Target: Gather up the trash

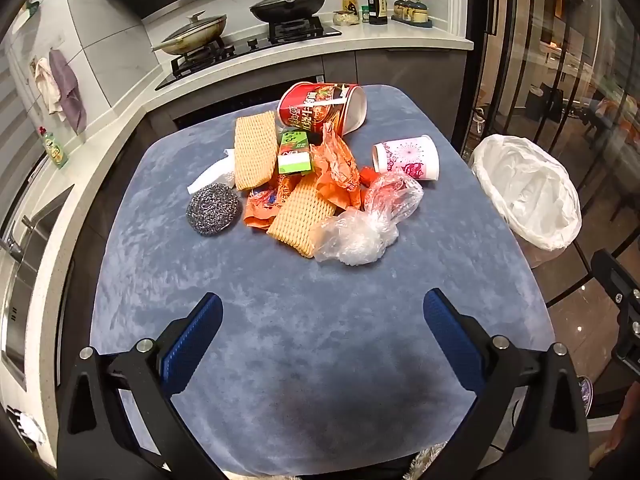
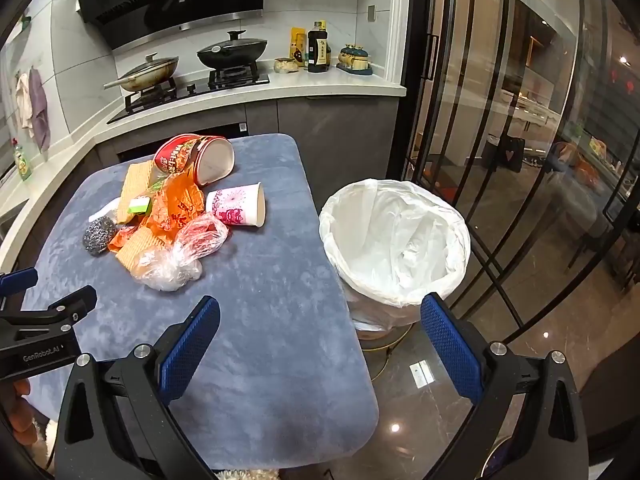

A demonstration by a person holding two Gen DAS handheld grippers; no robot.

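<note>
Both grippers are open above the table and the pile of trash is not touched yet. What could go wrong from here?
The pink paper cup and the red noodle cup lie on their sides, so a nudge may roll them off the table. The clear plastic bag overlaps other trash and may drag pieces along.

The left gripper (image 1: pixel 323 310) tilts steeply downward, its jaws spread as wide as they go with nothing between them; the blue textured pads (image 1: pixel 192 344) face each other across open space above the near part of the surface. The right gripper (image 2: pixel 320 314) also angles downward, less steeply, jaws equally wide and empty, its left finger over the surface's near right edge and its right finger beyond that edge. In the right wrist view the left gripper's black body shows at the left edge, just beside the right one, with part of a hand (image 2: pixel 18 416) wrapped beneath it.
</note>
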